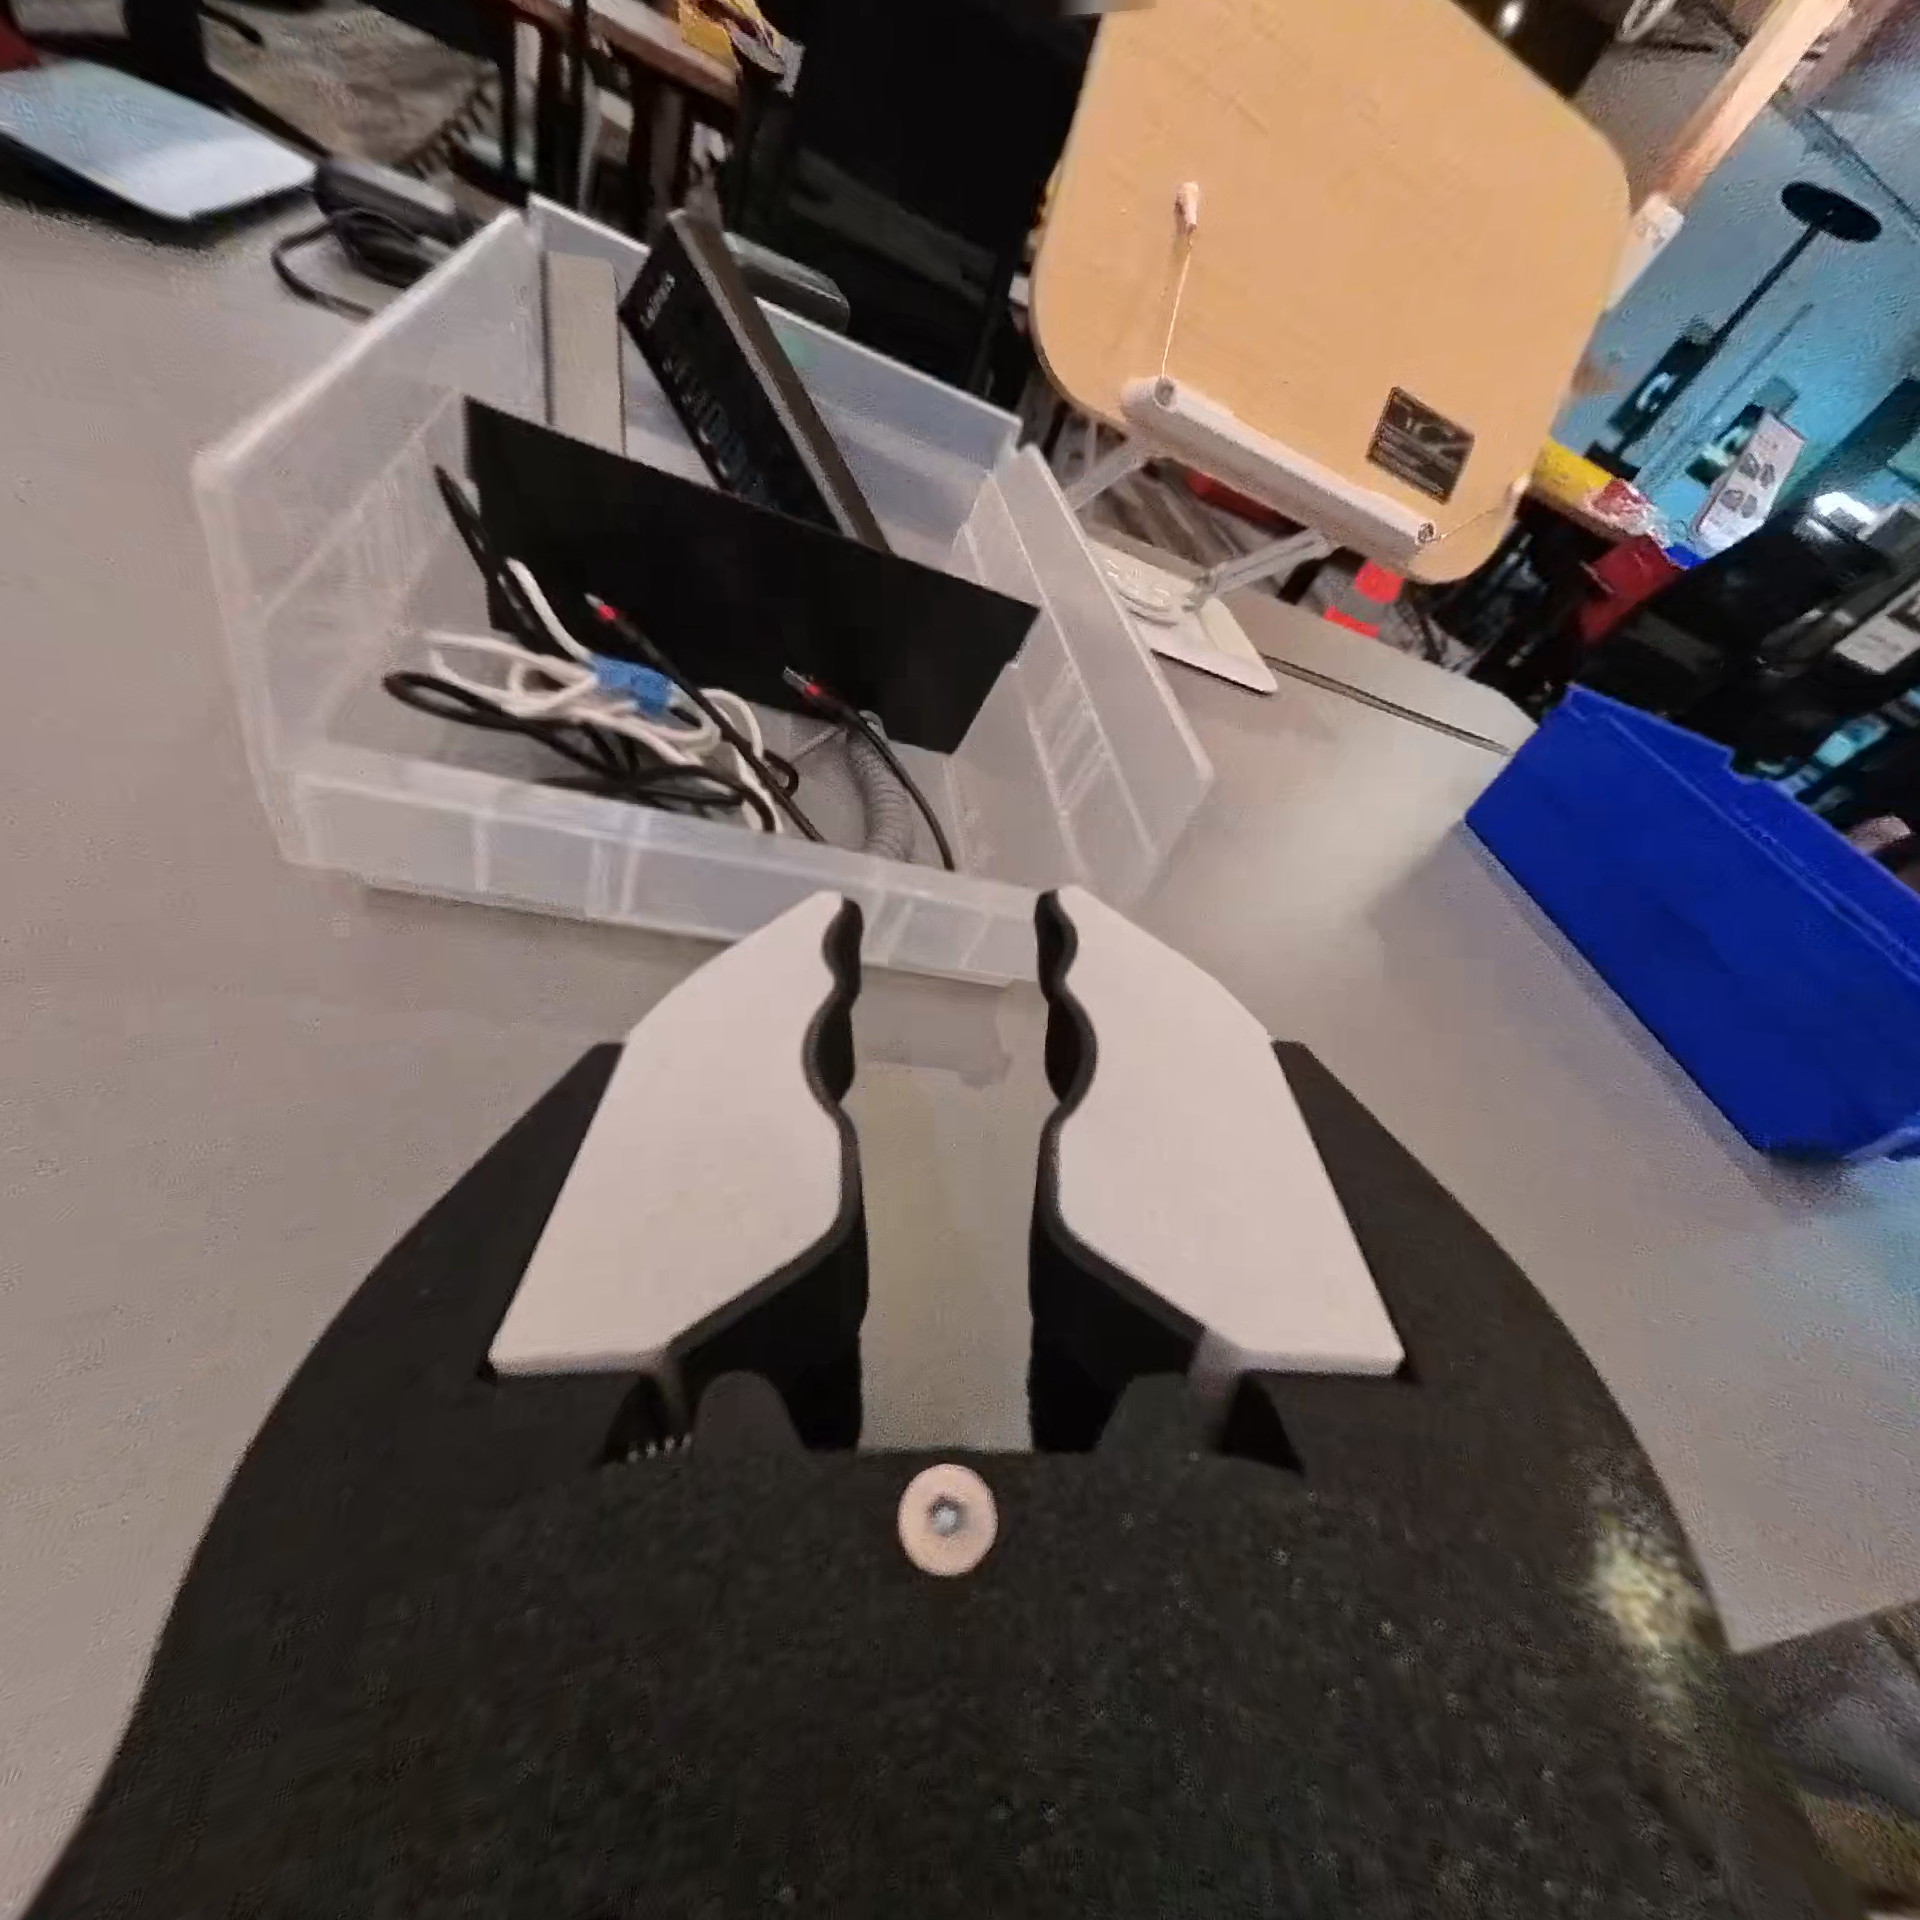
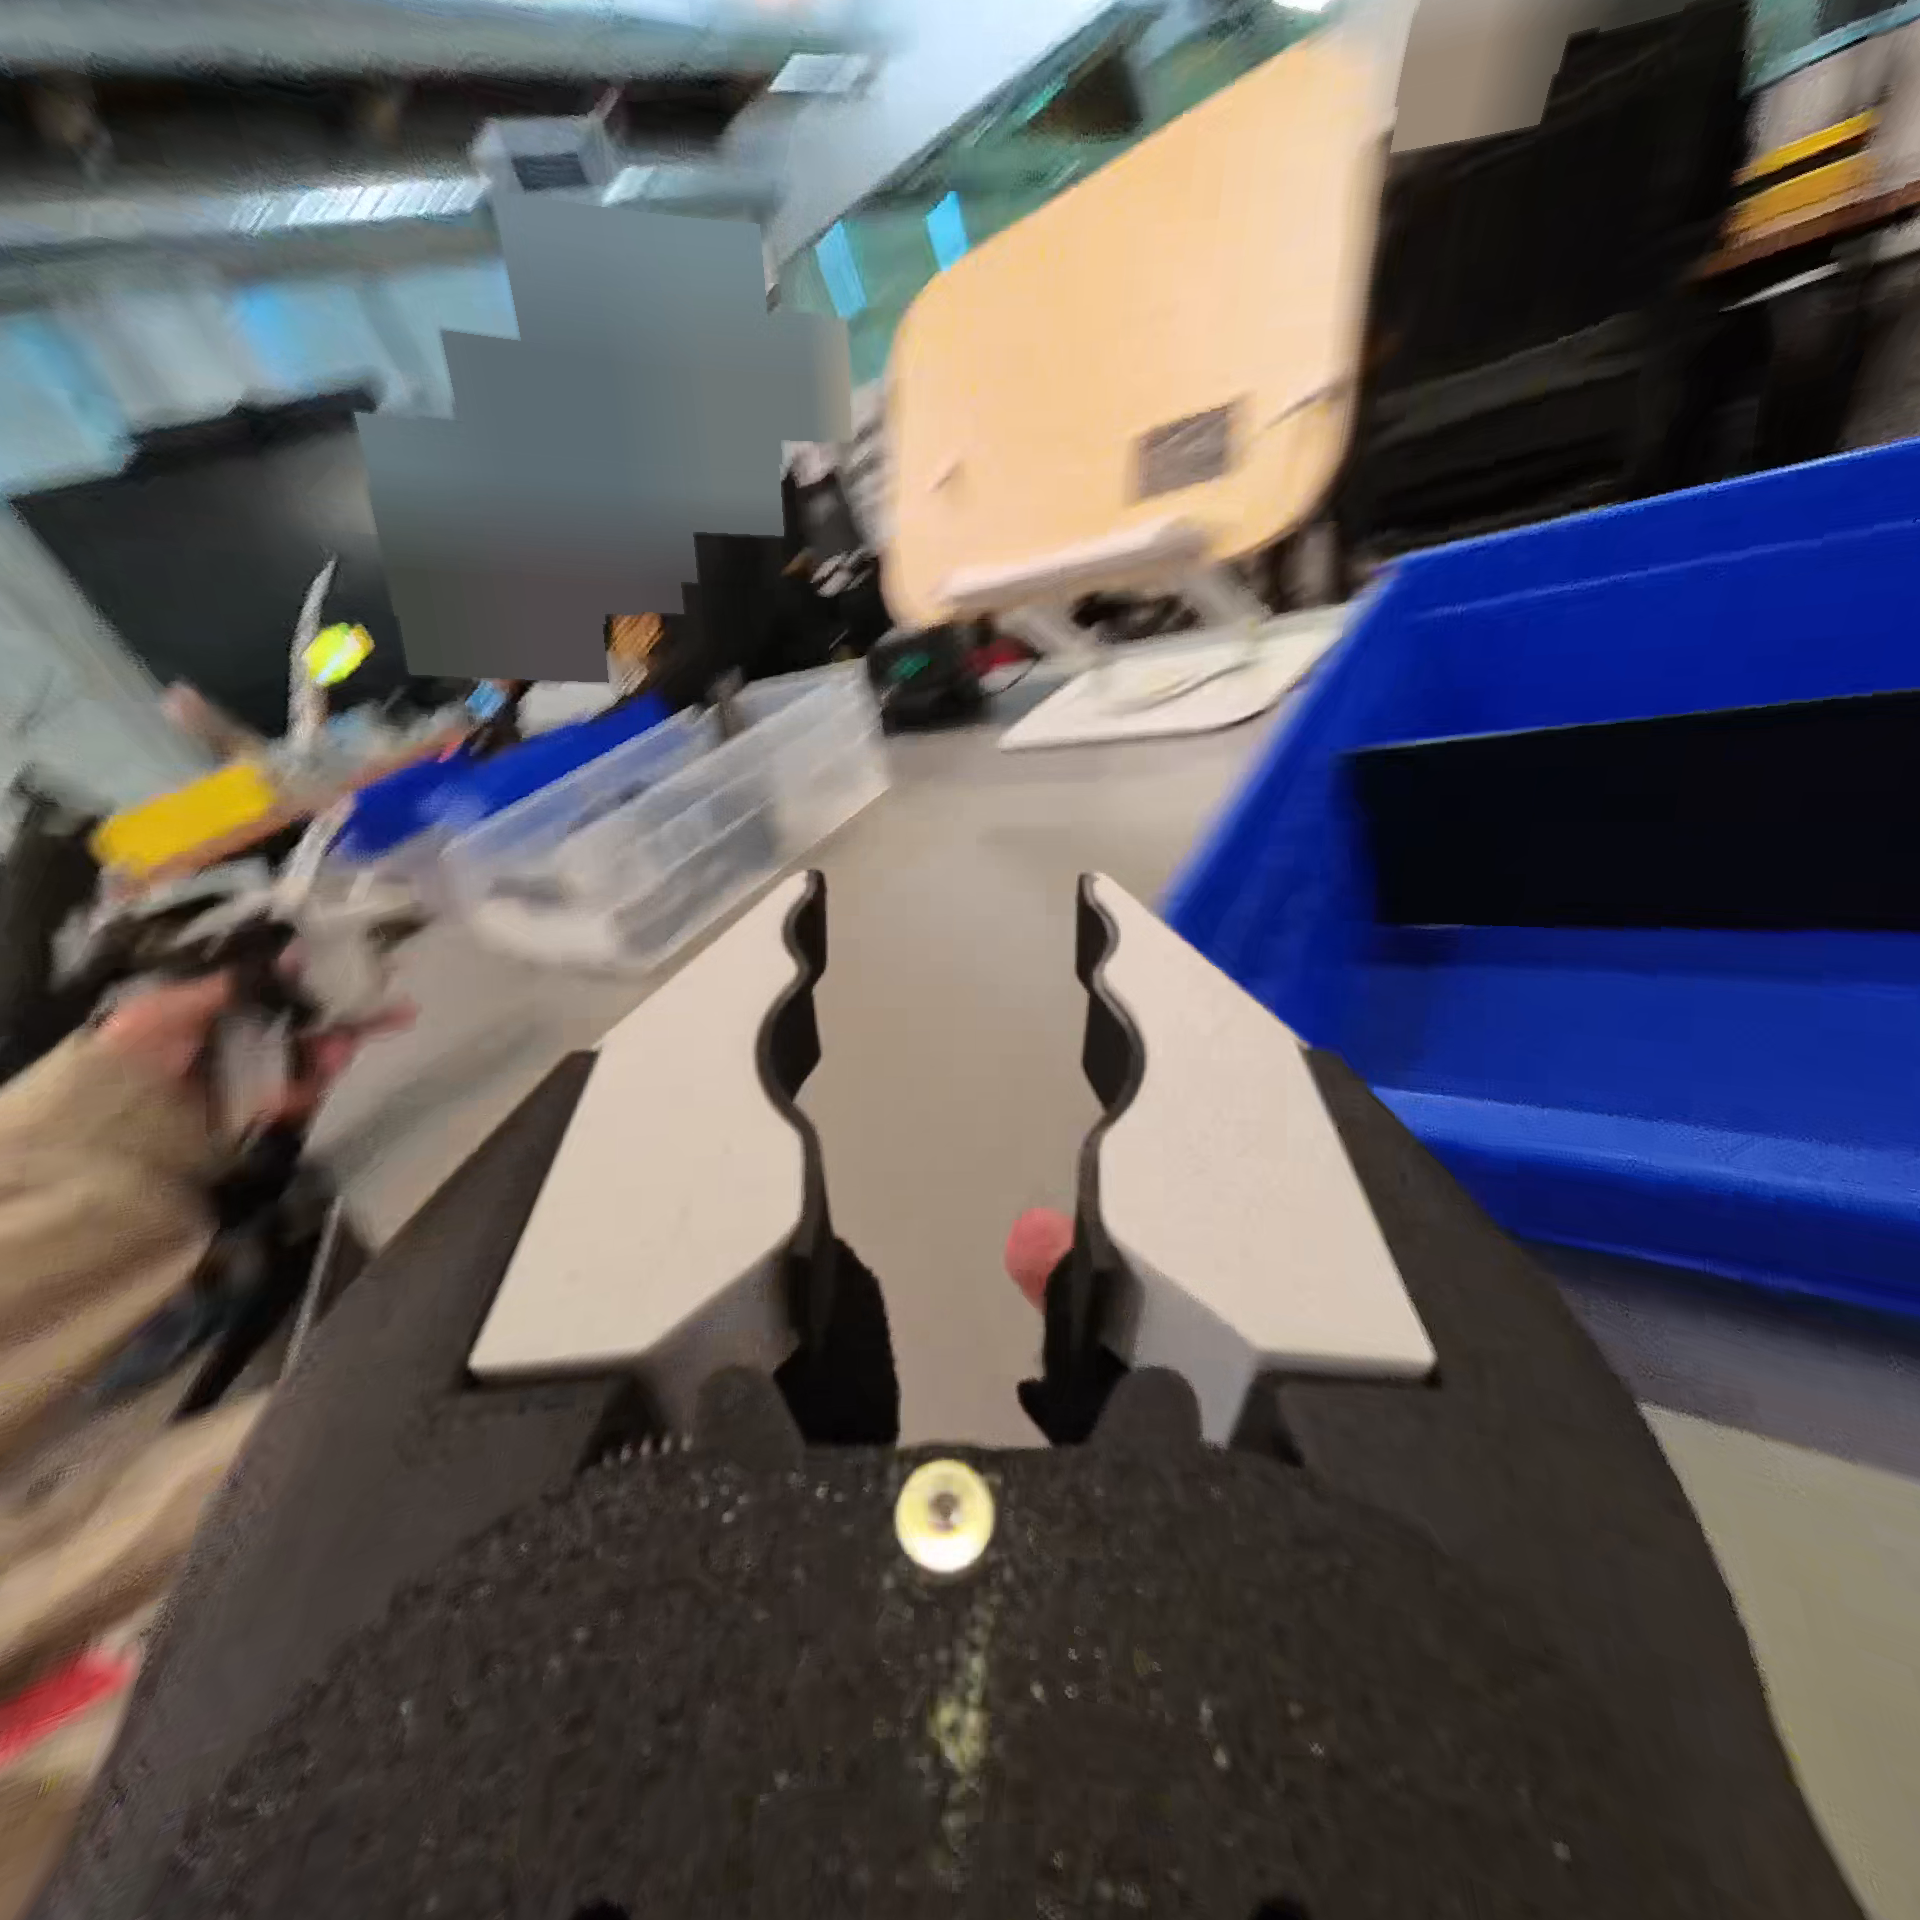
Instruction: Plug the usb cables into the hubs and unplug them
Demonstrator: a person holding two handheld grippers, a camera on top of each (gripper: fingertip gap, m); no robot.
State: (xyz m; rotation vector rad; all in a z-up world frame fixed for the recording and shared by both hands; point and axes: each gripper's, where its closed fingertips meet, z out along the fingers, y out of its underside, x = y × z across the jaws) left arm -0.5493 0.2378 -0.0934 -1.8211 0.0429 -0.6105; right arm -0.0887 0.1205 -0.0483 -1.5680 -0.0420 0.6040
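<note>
A clear plastic bin (image 1: 343, 540) stands on the grey table ahead of my left gripper (image 1: 948, 914). A black divider (image 1: 748, 603) splits the bin. The front part holds tangled black and white usb cables (image 1: 623, 717), one with a blue plug. A black hub (image 1: 717, 405) and a grey hub (image 1: 582, 343) lean in the back part. My left gripper is open and empty, just short of the bin's front wall. My right gripper (image 2: 948, 894) is open and empty over bare table beside a blue bin (image 2: 1621, 1039). The right wrist view is blurred, and the clear bin (image 2: 675, 831) shows far off in it.
The blue bin (image 1: 1704, 935) also stands at the right in the left wrist view. A tan board on a white stand (image 1: 1330, 270) is behind the clear bin. A person's sleeve and hand with the other gripper (image 2: 208, 1039) show at the left. One gripper's finger ends stand about 50 cm off the other's. Between my left fingertips and the black hub (image 1: 717, 405) there is roughly 25 cm.
</note>
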